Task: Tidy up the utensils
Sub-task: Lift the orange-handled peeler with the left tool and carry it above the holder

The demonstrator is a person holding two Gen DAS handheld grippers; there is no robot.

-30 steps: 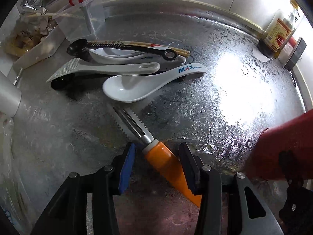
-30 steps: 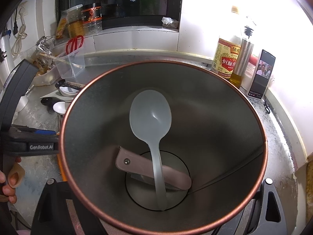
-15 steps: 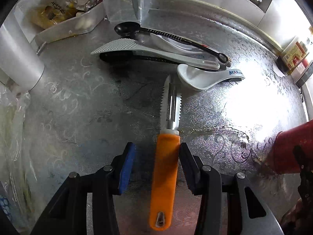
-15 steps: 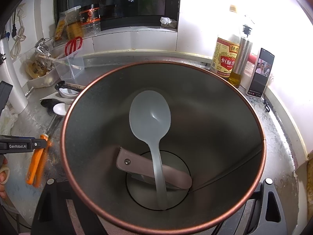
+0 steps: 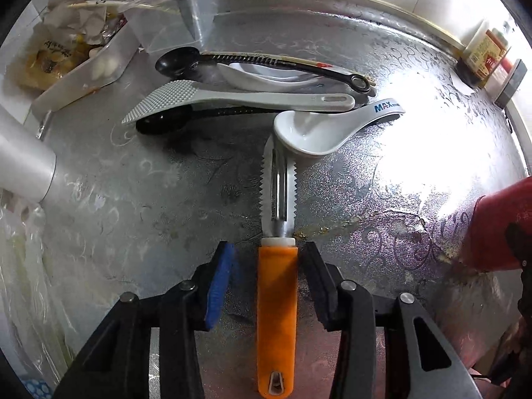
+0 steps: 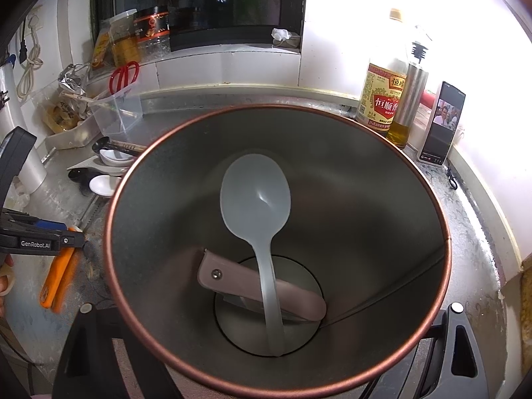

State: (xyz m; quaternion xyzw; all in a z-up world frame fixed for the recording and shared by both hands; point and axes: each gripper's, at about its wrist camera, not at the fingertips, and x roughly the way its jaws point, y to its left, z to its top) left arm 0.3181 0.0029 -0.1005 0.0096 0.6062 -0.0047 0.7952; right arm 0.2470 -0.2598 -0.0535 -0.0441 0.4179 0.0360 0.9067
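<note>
An orange-handled peeler (image 5: 276, 299) lies on the steel counter, its handle between the open fingers of my left gripper (image 5: 267, 266), apart from both pads. Its serrated blade tip lies under a white soup spoon (image 5: 316, 129). Behind lie a white rice paddle (image 5: 232, 98), black spoons (image 5: 179, 61) and another white spoon. My right gripper holds a red metal canister (image 6: 279, 389), its fingertips hidden behind the canister. Inside the canister are a translucent spoon (image 6: 256, 199) and a pink-handled utensil (image 6: 259, 286). The peeler (image 6: 56, 279) and left gripper (image 6: 40, 239) also show at the left of the right wrist view.
A clear plastic box (image 5: 179, 10) with red scissors and a tray of packets stand at the back left. A white cylinder (image 5: 23, 163) is at the left. Bottles (image 6: 385, 99) and a phone (image 6: 442, 123) stand at the back right. The red canister (image 5: 502, 226) is at my left gripper's right.
The left gripper has swung round and lined up with the peeler, so the handle now lies straight between its open fingers. The right gripper and canister have barely moved.
</note>
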